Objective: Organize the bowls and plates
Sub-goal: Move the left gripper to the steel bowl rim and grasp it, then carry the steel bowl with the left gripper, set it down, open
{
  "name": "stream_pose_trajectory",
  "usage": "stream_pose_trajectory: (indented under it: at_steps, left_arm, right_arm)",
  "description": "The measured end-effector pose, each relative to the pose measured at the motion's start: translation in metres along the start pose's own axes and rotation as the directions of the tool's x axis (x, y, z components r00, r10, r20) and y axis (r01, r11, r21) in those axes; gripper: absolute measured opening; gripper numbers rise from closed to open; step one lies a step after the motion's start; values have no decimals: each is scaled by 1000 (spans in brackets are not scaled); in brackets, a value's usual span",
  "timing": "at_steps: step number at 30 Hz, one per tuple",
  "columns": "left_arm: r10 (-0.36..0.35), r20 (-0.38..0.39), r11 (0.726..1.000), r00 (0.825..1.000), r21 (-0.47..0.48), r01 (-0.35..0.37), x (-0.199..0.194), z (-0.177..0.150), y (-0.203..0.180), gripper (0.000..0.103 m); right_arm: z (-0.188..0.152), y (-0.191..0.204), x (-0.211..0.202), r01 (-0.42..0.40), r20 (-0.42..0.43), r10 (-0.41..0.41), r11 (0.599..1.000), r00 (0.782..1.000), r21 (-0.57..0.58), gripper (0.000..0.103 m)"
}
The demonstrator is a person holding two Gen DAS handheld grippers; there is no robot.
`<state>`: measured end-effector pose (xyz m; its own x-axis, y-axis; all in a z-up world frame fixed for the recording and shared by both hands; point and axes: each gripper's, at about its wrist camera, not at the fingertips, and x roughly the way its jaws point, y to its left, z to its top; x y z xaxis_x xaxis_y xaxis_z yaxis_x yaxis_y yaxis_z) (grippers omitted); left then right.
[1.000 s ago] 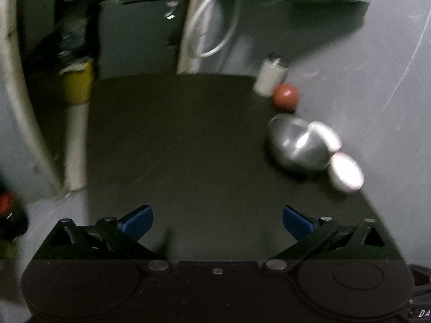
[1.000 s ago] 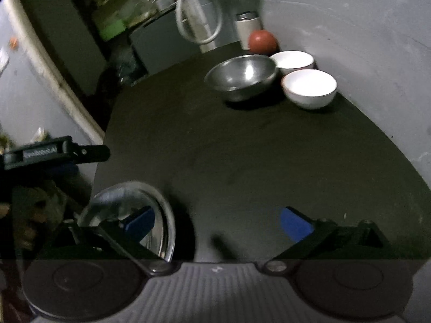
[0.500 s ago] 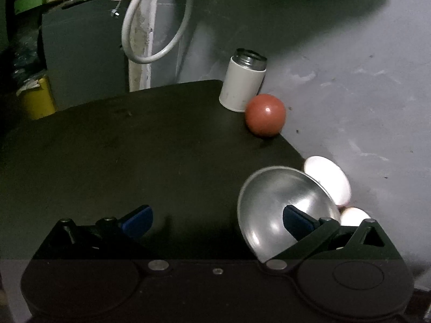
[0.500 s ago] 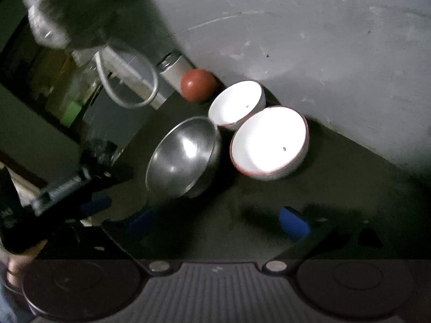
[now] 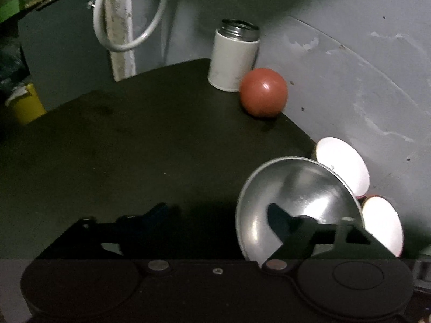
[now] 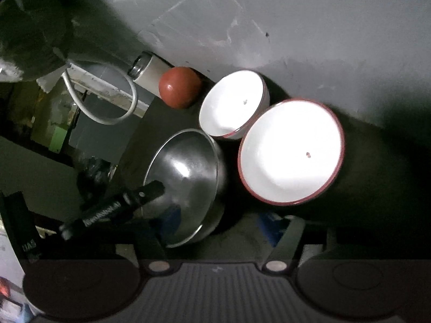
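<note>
Both grippers have been swung in on the bowl cluster at the table's [image 5: 134, 148] 3 o'clock edge. The left gripper [image 5: 218, 215] has just been closing, its rim-side finger inside the steel bowl [image 5: 293, 188]; contact cannot be confirmed. The right gripper [image 6: 218, 220], also narrowing, straddles that bowl's near rim, unpinched. A two-handed lift is judged imminent; the white bowls [image 6: 291, 150] lie just beside.

Dim room, dark round-edged table [image 5: 121, 140] set against a scuffed grey wall [image 5: 350, 62] on the right, white hose loop [image 5: 126, 13] on a pale post at the far edge, yellow bin [image 5: 25, 105] far left, green-lit clutter beyond.
</note>
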<state>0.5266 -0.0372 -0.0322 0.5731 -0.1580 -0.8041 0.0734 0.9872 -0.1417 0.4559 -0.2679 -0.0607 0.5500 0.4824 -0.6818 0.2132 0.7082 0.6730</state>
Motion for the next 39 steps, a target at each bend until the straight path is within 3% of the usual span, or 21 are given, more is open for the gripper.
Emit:
stream_pose_trajectory:
  at_steps: [5,10,12,20,27,32,39]
  left_arm:
    - [-52,-8,999,999,-9,52,0,-2,-1,37]
    - [-101,-21,995,995,-20,101,1,-7,-1,14]
    - [-107,-24,994,994,-21,106,-2,-10,0,13]
    - [-168,-10,986,986,-20,167,-31,-30,2,10]
    - [-216,0,976,976,-4,216,-64,-68,-12,11]
    - [-266,-29,963,964,34,267,-87,-104,-35,12]
    - [-282,-117,947,952,128,296,-103,-146,-65,12]
  right_arm:
    - [0,2,10,17,-2,-17,999,1000,31,40]
    - [-2,5,11,35,6,-35,999,999,1,33]
    - [-3,9,9,45,19,-45,999,999,-31,25]
    - [-16,11,-4,78,33,-76,996,997,-54,20]
    - [-41,7,-45,92,64,-87,992,994,-81,20]
    - [-68,-3,-86,119,84,-111,989,990,-93,20]
    - [-111,-33,-137,184,93,-180,982,979,-39,19]
